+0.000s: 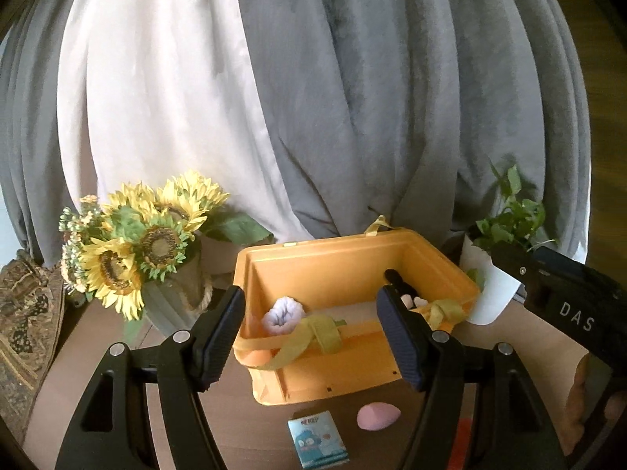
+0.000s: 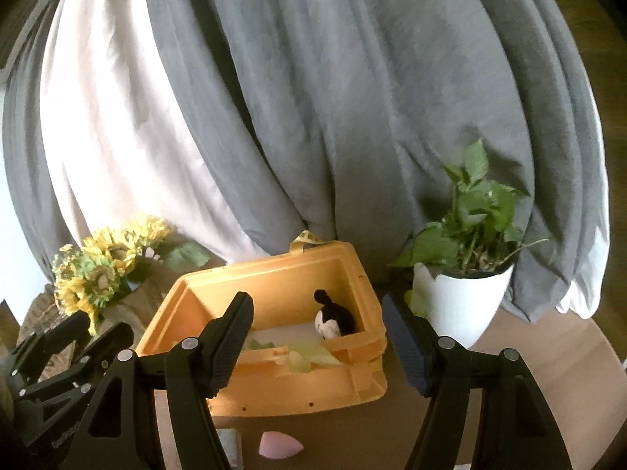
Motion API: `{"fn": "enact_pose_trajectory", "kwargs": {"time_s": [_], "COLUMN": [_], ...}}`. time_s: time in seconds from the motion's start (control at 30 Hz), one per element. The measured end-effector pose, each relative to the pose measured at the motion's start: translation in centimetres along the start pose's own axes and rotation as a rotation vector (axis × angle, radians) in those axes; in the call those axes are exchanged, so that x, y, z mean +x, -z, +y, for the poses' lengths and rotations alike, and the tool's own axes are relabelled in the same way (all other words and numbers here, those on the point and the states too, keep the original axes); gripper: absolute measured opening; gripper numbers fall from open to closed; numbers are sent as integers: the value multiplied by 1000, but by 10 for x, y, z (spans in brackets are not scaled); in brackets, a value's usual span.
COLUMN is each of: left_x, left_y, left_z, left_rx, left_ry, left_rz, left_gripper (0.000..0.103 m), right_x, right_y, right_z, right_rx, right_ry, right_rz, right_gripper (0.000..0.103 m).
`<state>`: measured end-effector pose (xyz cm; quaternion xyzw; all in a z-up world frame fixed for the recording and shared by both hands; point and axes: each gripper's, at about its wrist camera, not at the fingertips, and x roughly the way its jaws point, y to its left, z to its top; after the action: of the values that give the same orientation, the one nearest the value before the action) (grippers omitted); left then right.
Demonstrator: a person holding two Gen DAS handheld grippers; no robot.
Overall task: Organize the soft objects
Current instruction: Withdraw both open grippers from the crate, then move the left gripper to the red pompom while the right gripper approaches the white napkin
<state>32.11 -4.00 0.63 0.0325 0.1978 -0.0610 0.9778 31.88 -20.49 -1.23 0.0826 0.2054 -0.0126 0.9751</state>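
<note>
A yellow bin [image 1: 333, 241] with yellow-green straps stands on the brown table, just beyond both grippers. Inside it lie a fluffy lavender toy [image 1: 283, 313] on the left and a black-and-white plush [image 1: 403, 293] on the right; the right wrist view shows the same bin [image 2: 274, 264] and the plush [image 2: 335, 317]. A pink egg-shaped sponge [image 1: 378, 416] [image 2: 280, 444] and a blue tissue packet [image 1: 318, 439] lie on the table in front of the bin. My left gripper [image 1: 311, 337] and right gripper [image 2: 319, 340] both stand open, with nothing between their pads.
A vase of sunflowers [image 1: 149, 243] [image 2: 98, 270] stands left of the bin and a white pot with a green plant [image 1: 493, 293] [image 2: 462, 305] right of it. Grey and white curtains hang behind. A patterned cloth [image 1: 27, 321] lies at the far left.
</note>
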Motion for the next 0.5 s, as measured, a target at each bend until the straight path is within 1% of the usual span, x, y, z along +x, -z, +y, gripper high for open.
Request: {"fn": "enact_pose_trajectory", "kwargs": {"time_s": [0.2, 0.5], "left_x": [-22, -45], "left_y": [5, 19], "left_z": [-14, -46], "left_rx": [11, 45], "left_ry": [21, 93], "left_rz": [-16, 0], "left_gripper": [70, 71], "right_x": [-30, -74], "right_y": [4, 16], "right_z": [-8, -39], "right_rx": [-9, 1], "right_ry": [27, 111], "right_rz": [-24, -39], "right_gripper": [69, 69]}}
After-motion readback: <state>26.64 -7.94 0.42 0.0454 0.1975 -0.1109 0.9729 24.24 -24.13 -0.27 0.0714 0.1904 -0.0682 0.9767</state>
